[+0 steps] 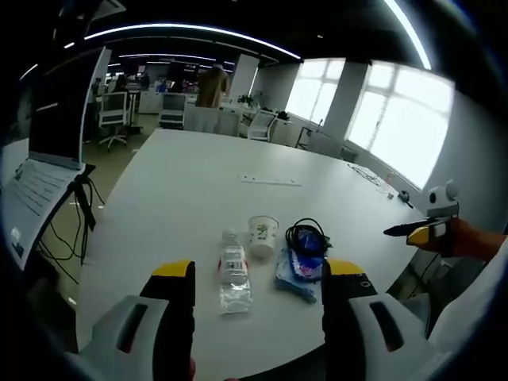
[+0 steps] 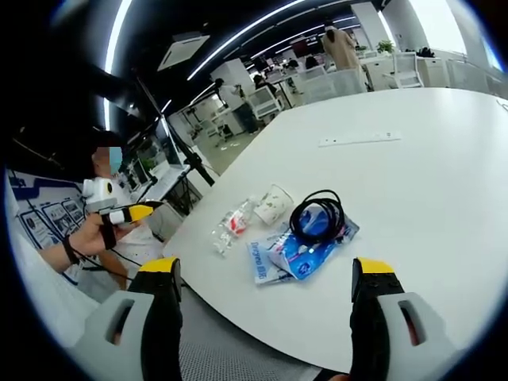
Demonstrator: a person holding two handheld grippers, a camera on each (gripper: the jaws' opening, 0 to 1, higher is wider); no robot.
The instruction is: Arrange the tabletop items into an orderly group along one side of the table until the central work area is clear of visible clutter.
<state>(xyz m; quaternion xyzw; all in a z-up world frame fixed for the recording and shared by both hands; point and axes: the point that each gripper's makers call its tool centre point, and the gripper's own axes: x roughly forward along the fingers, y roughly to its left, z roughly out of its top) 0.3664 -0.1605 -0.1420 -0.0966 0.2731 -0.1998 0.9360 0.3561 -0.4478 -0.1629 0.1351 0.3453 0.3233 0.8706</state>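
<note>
Four items lie apart, ahead of both grippers' spread fingers [image 1: 173, 274].

Clear water bottle [image 1: 235, 275] lying flat, paper cup [image 1: 263, 236] upright, black coiled cable [image 1: 308, 236] atop blue packets [image 1: 299, 267], probably wipes

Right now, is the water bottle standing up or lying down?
Lying down. The clear water bottle rests on its side on the white table, beside the upright paper cup.

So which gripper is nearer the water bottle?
Left. The left gripper faces the bottle, lying just beyond its jaws. The right gripper is further off, past the blue packet.
</note>
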